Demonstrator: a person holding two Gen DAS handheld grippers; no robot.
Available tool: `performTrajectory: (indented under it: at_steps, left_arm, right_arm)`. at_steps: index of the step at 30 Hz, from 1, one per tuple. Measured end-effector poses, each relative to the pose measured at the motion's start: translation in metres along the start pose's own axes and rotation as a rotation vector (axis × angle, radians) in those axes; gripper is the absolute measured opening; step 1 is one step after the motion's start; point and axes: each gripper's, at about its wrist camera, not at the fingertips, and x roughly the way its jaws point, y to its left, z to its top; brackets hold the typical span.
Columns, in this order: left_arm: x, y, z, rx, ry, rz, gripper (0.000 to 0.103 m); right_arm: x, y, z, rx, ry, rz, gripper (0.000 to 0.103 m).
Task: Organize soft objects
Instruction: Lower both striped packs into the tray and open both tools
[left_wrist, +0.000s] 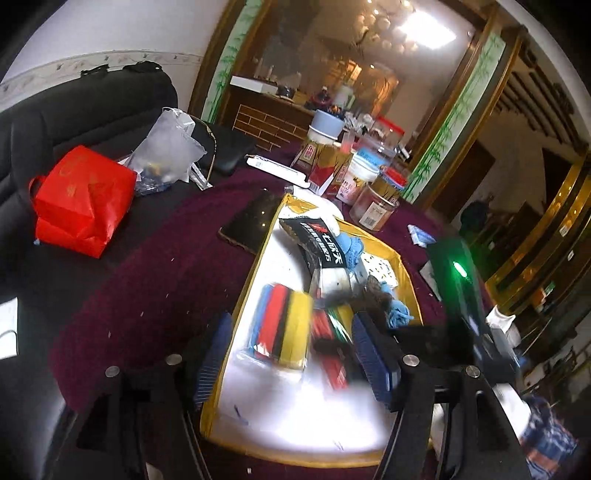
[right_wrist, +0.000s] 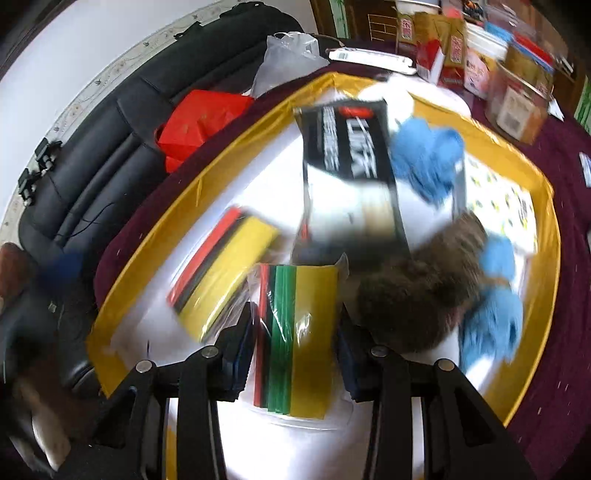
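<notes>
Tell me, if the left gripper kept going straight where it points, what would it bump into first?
Probably the multicoloured pack with the yellow face lying in the gold-rimmed tray; it sits between the open blue fingers of the left gripper. Depth is blurred, so this is a guess.

A lived-in room of a private home, ornately fitted: a gilt-framed mirror (left_wrist: 354, 70) edged with painted green bamboo reflects ceiling lights and a cluttered dark sideboard. A black leather sofa (left_wrist: 85, 110) stands against a white wall with a patterned border strip. The table, draped in a maroon cloth (left_wrist: 155, 280), holds household clutter: glass jars (left_wrist: 376, 201), red-and-gold cartons (left_wrist: 325, 166), a phone (left_wrist: 253, 221), a red gift bag (left_wrist: 83, 199) and a clear plastic bag (left_wrist: 168, 147).
</notes>
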Motion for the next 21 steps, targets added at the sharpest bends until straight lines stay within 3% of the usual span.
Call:
performTrajectory:
  at_steps: [6,8,10,14,21]
  left_arm:
    - [-0.010,0.003,-0.013,-0.039,-0.014,-0.021,0.074]
    - [-0.014,0.000,-0.014,-0.042,-0.025,-0.026,0.076]
    - [-0.017,-0.004,-0.017,-0.036,-0.037,-0.022,0.080]
    - [-0.018,-0.017,-0.021,-0.001,-0.050,0.011,0.081]
    - [-0.020,-0.065,-0.043,0.143,-0.089,0.145,0.081]
  right_arm:
    - [0.007,0.000,0.020,-0.020,-0.041,-0.051,0.040]
    - [-0.003,-0.008,0.017,0.020,-0.068,-0.010,0.046]
    - [-0.023,-0.017,0.012,0.049,-0.112,0.034,0.062]
    - [-0.073,-0.033,-0.010,0.057,-0.224,0.035,0.068]
    - [-0.131,-0.088,-0.078,0.153,-0.347,-0.018,0.074]
